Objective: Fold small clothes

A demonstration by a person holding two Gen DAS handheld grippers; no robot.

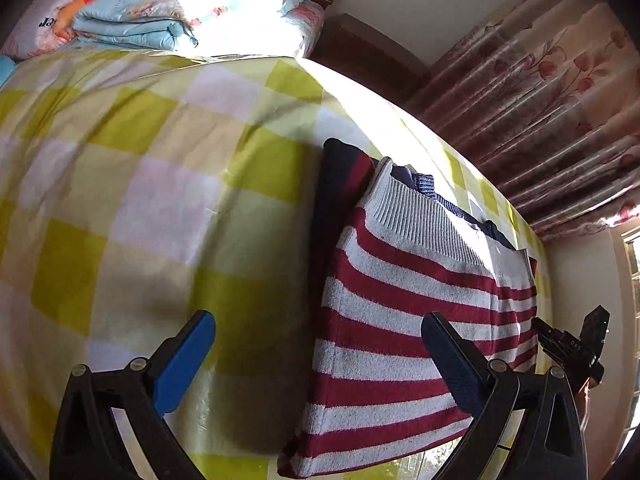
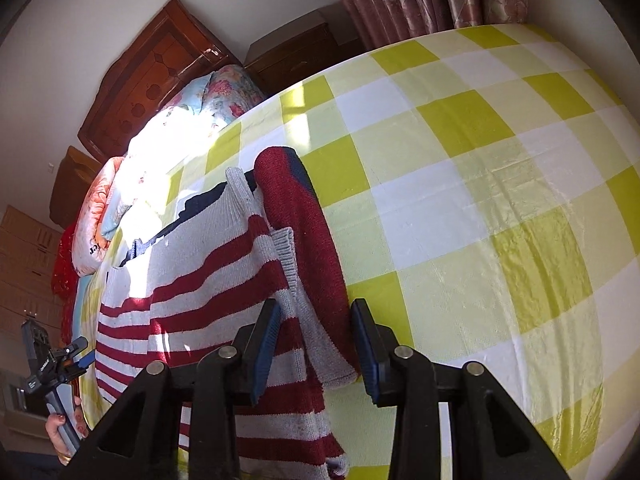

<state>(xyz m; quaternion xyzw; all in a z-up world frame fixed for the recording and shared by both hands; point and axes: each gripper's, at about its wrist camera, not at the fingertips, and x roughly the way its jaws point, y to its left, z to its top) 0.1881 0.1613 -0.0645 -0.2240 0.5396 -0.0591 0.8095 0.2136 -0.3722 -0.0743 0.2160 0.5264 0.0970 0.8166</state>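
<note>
A red-and-white striped sweater (image 1: 400, 312) with a grey ribbed hem lies folded on the yellow-checked bedsheet (image 1: 140, 200). My left gripper (image 1: 318, 322) hangs open and wide above the sweater's left edge, one blue pad over bare sheet and the other over the stripes, holding nothing. In the right wrist view the sweater (image 2: 192, 304) has its dark red sleeve (image 2: 296, 216) folded along its right side. The sleeve's grey cuff (image 2: 332, 356) lies between the fingers of my right gripper (image 2: 316, 312). Those fingers stand apart and open, and the pads do not visibly press on the cloth.
Folded floral quilts (image 1: 160, 12) are stacked at the head of the bed against a wooden headboard (image 2: 152, 76). A nightstand (image 2: 296, 52) and pink curtains (image 1: 540, 100) line the far side. A hand (image 2: 64, 436) holds the left gripper's handle. The checked sheet (image 2: 480, 200) stretches wide to the right.
</note>
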